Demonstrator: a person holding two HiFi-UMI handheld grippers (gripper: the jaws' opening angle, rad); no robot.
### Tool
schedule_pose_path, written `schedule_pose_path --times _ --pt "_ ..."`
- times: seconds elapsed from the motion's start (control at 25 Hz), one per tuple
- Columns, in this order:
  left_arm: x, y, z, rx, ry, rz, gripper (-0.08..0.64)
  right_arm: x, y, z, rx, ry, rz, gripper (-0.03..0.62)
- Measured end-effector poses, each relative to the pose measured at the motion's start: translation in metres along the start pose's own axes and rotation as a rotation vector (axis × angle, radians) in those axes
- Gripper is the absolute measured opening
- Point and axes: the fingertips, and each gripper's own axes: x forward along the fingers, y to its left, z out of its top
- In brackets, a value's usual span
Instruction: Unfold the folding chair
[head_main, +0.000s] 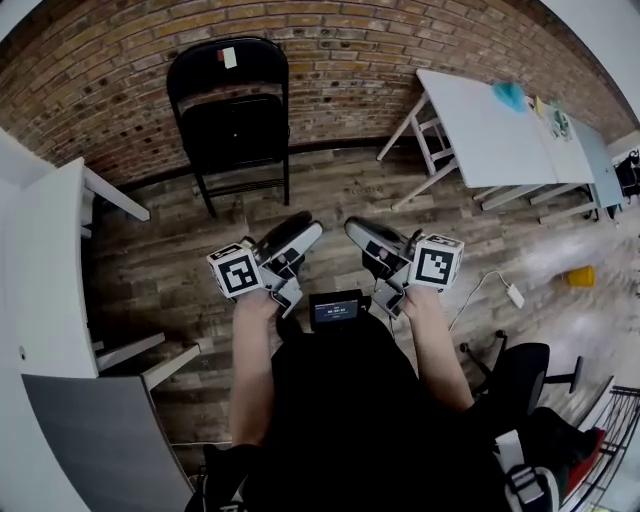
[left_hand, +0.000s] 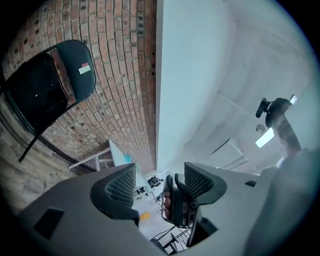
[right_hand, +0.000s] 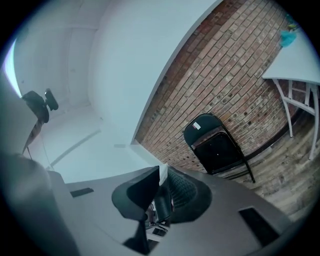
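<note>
Two grippers: the left gripper (head_main: 300, 236) and right gripper (head_main: 362, 236) are held side by side in front of the person, tips angled towards each other, touching nothing.
Left jaws: standing apart, with nothing between the pads.
Right jaws: drawn together, with nothing pinched.
Floor between: a bare stretch of wooden floor (head_main: 330, 190) separates both grippers from the chair.
Chair position: the black folding chair (head_main: 232, 110) stands folded flat, upright against the brick wall (head_main: 400, 30), well apart from the grippers and left of a white table (head_main: 490, 120).
Chair detail: the seat (head_main: 233, 130) is swung up against the frame below the backrest (head_main: 228, 65), which carries a small white sticker (head_main: 229, 57).
Likely feel: probably a stiff metal tube frame. It should be fairly heavy for a two-jaw pinch, smooth-painted and so a little slippery, but not fragile.
Where to hold: probably one gripper clamped on the top curve of the backrest to steady it, and the other on the seat's free front edge to swing it down.
Risks: the feet may skid on the floor, the chair may tip off the wall, and the hinges may bind if pulled unevenly.
</note>
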Motion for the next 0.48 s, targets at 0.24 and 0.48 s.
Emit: schedule_pose_path --times 0.24,0.48 --pt "0.010 0.030 0.014 -0.026 0.010 0.052 0.327 0.018 -0.031 0.019 0.081 -0.011 0.035 0.035" --pt "0.040 0.064 0.045 -0.010 -0.016 0.120 0.322 0.047 -0.077 0.055 0.117 0.045 0.066 0.035"
